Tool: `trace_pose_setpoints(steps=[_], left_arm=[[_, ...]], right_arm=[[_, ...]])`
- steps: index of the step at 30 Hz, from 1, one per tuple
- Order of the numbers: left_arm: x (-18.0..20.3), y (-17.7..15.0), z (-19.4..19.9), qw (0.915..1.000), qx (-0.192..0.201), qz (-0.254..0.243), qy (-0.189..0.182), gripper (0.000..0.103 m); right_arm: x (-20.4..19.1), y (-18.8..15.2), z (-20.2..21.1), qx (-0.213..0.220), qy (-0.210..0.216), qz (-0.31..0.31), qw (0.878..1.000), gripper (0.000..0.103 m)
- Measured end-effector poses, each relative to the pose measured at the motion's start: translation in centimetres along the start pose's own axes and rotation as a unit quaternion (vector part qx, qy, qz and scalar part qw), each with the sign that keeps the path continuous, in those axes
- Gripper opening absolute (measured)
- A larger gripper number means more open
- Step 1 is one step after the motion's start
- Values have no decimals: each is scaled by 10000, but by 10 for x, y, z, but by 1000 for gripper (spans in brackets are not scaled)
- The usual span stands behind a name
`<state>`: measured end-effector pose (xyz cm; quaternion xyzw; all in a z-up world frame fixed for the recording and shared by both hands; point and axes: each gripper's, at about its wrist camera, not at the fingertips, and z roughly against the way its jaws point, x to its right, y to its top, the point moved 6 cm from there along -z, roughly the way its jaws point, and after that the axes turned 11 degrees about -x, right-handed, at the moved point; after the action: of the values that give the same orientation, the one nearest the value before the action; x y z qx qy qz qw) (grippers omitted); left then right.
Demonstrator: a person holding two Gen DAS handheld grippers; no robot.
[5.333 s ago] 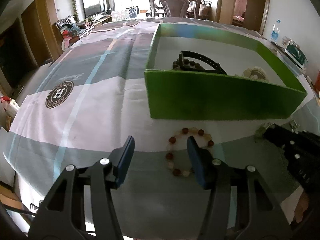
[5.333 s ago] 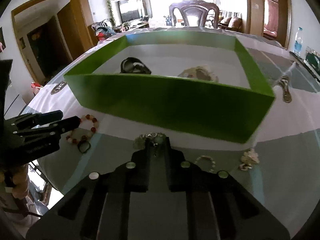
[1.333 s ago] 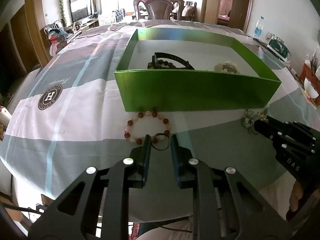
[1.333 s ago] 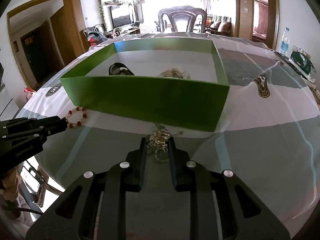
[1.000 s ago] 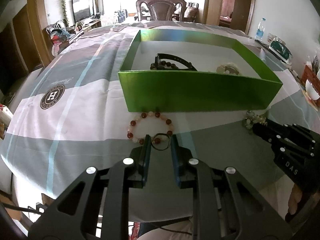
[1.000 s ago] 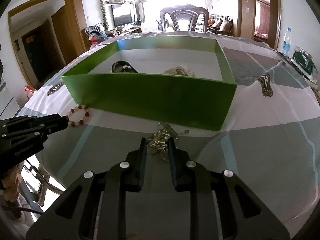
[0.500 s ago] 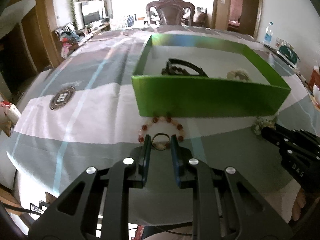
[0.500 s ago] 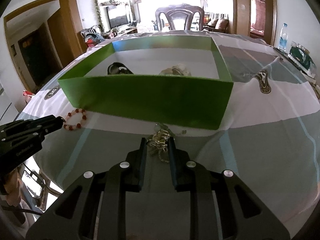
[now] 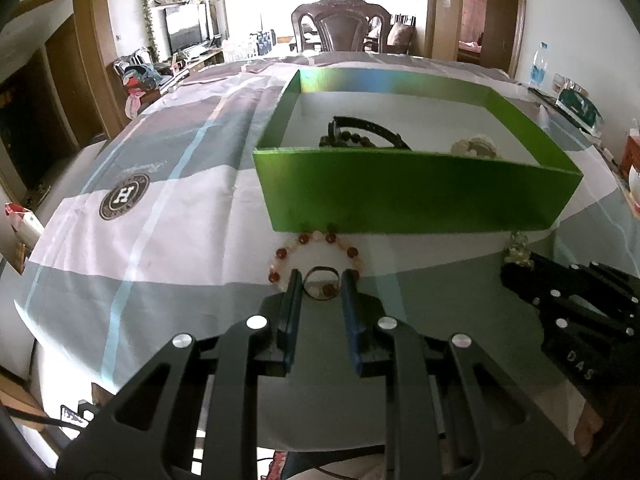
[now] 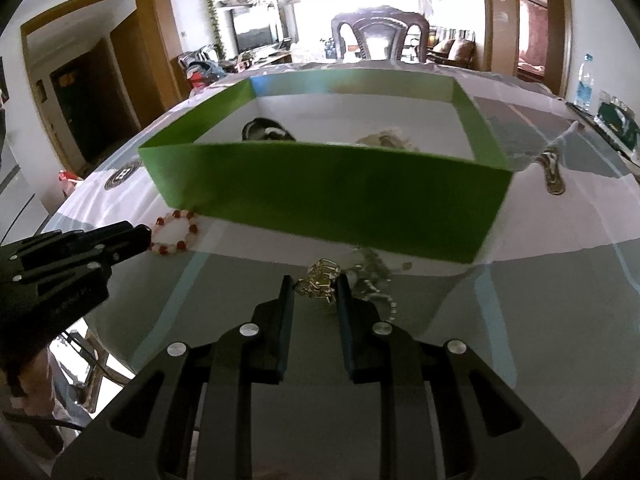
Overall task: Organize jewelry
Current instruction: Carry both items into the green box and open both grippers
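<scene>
My left gripper is shut on a small dark ring, held above a red and white bead bracelet that lies on the cloth before the green box. My right gripper is shut on a gold chain cluster, with a chain trailing to its right. The box holds a black band with dark beads and a pale bracelet. The right gripper also shows in the left wrist view, and the left gripper in the right wrist view.
The table carries a grey and white cloth with a round H logo. A wooden chair stands at the far side. A water bottle and a dark packet sit at the far right.
Both grippers closed on their pieces several seconds ago. Over the last second both have lifted and moved toward the green box, which looms nearer.
</scene>
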<state>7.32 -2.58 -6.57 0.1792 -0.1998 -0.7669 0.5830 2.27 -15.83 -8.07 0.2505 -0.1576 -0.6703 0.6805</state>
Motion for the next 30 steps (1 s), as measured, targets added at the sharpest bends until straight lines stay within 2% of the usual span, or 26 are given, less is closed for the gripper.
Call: trace_pose_setpoints(steps=[4,9,15,19,23,25,30], left_arm=[[0,2,-1,10000,22,34,-43,20],[1,19,19,9991,405,-67,-139,20],[2,57,48,9949,985,-149,-180,20],[-4,88,53,9929,1171,-176,-129,20],[-2,116,39,9936,1093,-250,-161,20],[-1,130,22,9952,928,-265,-171,20],[5,141,-15,9981,544,-253,-114,20]], right_arm=[[-2,6,8,121,-28,25,9999,21],[-1,23,34,586,-87,-4,9982,21],[6,52,61,1104,-246,-88,9935,21],[12,78,67,1320,-412,-104,9903,21],[22,100,51,1246,-395,-237,9911,21],[27,106,39,1109,-354,-324,9927,21],[33,111,15,808,-442,-329,9952,22]])
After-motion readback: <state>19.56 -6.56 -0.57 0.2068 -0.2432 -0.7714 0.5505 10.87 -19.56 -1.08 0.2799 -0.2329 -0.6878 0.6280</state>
